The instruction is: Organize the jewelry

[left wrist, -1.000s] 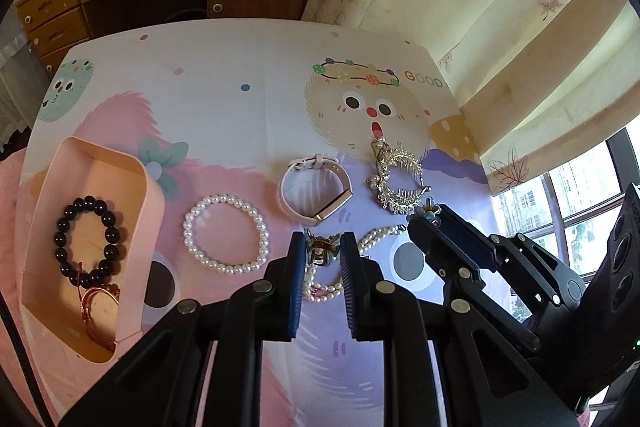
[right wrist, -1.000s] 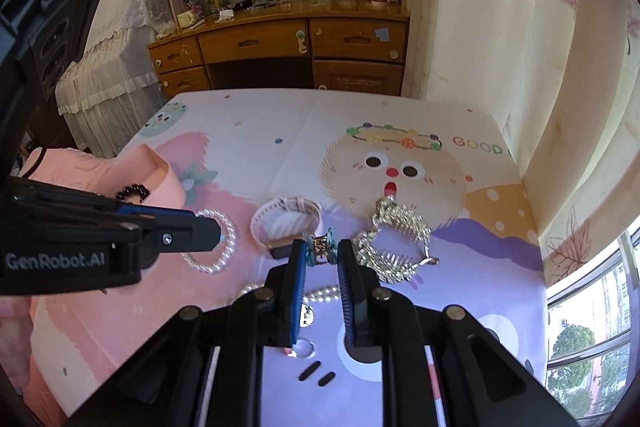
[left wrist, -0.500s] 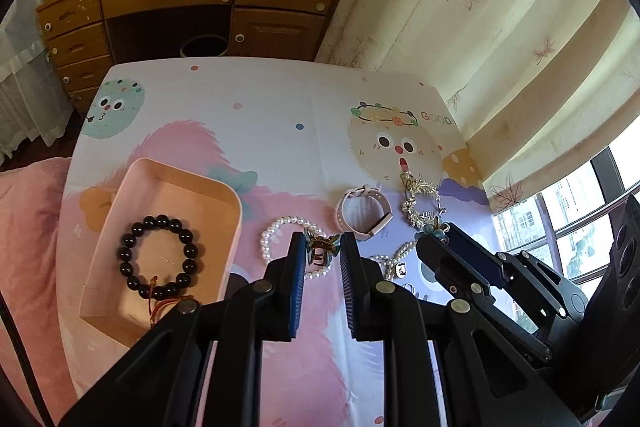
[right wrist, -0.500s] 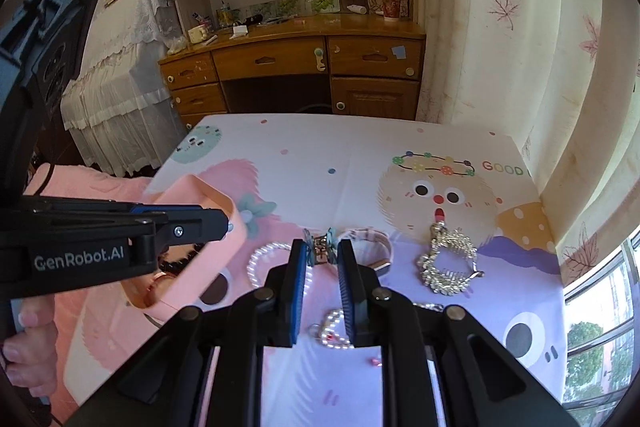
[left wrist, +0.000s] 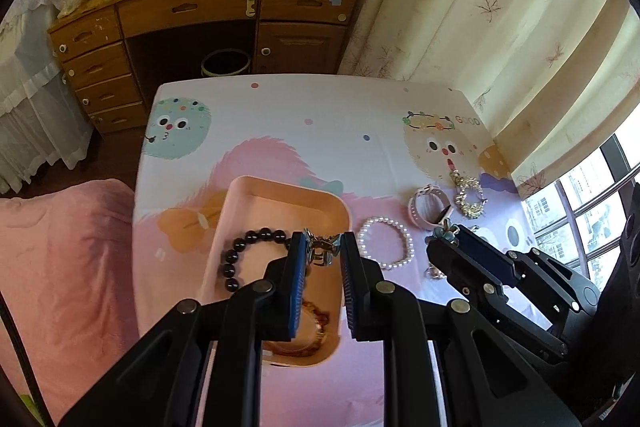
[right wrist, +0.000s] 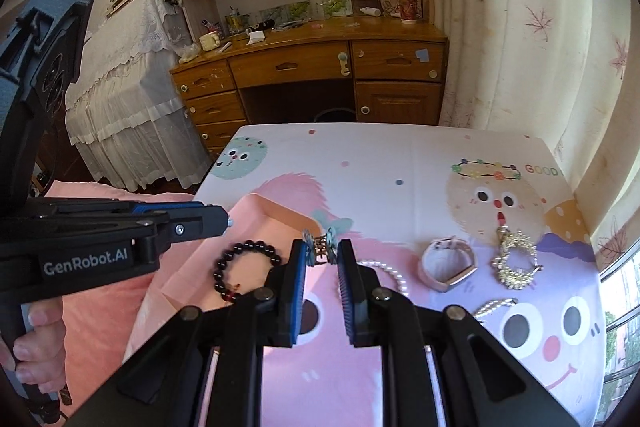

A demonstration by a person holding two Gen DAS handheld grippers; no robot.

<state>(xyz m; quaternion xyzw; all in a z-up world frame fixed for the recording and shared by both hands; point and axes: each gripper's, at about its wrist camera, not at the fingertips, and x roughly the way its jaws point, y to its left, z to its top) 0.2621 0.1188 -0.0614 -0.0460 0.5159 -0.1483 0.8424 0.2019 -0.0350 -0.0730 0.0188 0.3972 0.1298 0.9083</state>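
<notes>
Table (left wrist: 320, 107) under a cartoon-print cloth; all positions referenced to the pink tray (left wrist: 280, 195) near its left edge. Left tool (left wrist: 323, 251) hangs over the tray's right half, jaws narrow, pinching a small metal hair clip (left wrist: 322, 247). Right tool (right wrist: 323, 253) sits just right of the tray, jaws narrow, gripping a second clip with blue flower ends (right wrist: 320, 245). Inside the tray: black bead bracelet (left wrist: 248, 255), plus an amber-coloured bangle (left wrist: 312, 323) at the near end. Right of the tray, on the cloth: pearl bracelet (left wrist: 386, 243) just beside it, then pink watch (left wrist: 430, 207), then gold chain piece (left wrist: 468, 195) farthest out.
</notes>
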